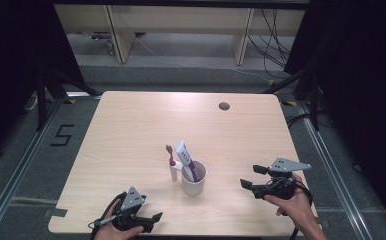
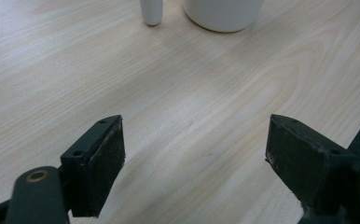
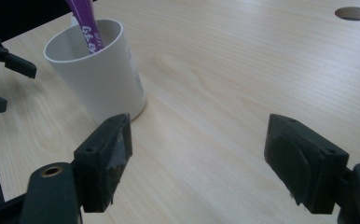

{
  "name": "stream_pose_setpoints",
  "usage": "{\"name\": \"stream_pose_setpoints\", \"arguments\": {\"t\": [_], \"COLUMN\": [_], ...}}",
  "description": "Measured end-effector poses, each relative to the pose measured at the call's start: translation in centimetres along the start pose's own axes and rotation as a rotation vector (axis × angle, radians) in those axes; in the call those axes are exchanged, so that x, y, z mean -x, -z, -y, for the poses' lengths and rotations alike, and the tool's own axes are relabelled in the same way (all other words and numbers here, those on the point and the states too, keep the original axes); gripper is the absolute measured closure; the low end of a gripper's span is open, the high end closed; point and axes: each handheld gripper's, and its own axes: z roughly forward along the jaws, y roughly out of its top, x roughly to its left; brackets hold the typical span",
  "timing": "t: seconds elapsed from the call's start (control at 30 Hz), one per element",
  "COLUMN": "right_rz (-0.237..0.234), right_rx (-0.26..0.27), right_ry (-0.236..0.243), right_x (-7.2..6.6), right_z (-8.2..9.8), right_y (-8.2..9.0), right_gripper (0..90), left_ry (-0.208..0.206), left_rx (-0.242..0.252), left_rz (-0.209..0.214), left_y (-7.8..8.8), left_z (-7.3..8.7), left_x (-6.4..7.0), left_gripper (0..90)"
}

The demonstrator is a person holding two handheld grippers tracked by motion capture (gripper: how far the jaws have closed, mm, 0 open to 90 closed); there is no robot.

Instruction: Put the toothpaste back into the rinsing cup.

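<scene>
While both grippers, left [image 1: 148,220] and right [image 1: 248,177], are held wide open and empty, a smooth white cylindrical cup [image 1: 193,178] with a purple tube [image 1: 187,159], probably toothpaste, is seen between them on pale woodgrain table [image 1: 131,130].

I read a black "5" marked on the grey floor [image 1: 61,135], left of the counter [image 1: 131,125]. White lettering runs down the purple tube [image 3: 88,29] in the white cup [image 3: 99,74], but it's too blurred & cropped for me to make out
</scene>
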Motion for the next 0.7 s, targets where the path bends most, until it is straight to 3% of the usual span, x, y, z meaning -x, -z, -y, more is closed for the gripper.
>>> {"name": "stream_pose_setpoints", "arguments": {"t": [0.23,0.3,0.37,0.47,0.53,0.6,0.63,0.7], "right_rz": [0.009,0.004,0.012,0.015,0.030,0.026,0.039,0.041], "right_rx": [-0.016,-0.032,-0.035,-0.049,-0.040,-0.064,-0.051,-0.075], "right_ry": [0.013,-0.016,0.002,-0.026,0.004,-0.030,0.006,-0.008], "right_x": [0.1,-0.1,0.0,-0.1,0.2,0.0,0.2,0.0], "right_z": [1.3,1.6,1.9,2.3,2.7,2.9,3.1,3.4], "right_y": [0.3,0.5,0.7,1.0,1.0,1.2,1.2,1.3], "right_gripper": [24.0,23.9,23.9,23.3,22.8,22.4,22.0,21.1], "left_ry": [-0.001,-0.007,-0.005,-0.004,-0.005,-0.024,-0.006,-0.006], "left_rx": [0.011,-0.001,0.000,0.001,-0.001,-0.006,-0.002,-0.002], "left_rz": [0.001,-0.002,-0.002,-0.002,-0.004,-0.009,0.001,0.000], "left_y": [0.0,0.1,0.1,0.1,0.0,0.0,0.0,0.0], "left_z": [0.0,0.0,0.0,0.0,0.0,0.0,0.0,0.0], "left_x": [0.1,0.1,0.0,0.0,0.1,-0.1,0.1,0.1], "left_gripper": [19.2,19.2,19.2,19.2,19.2,19.2,19.2,19.2]}}
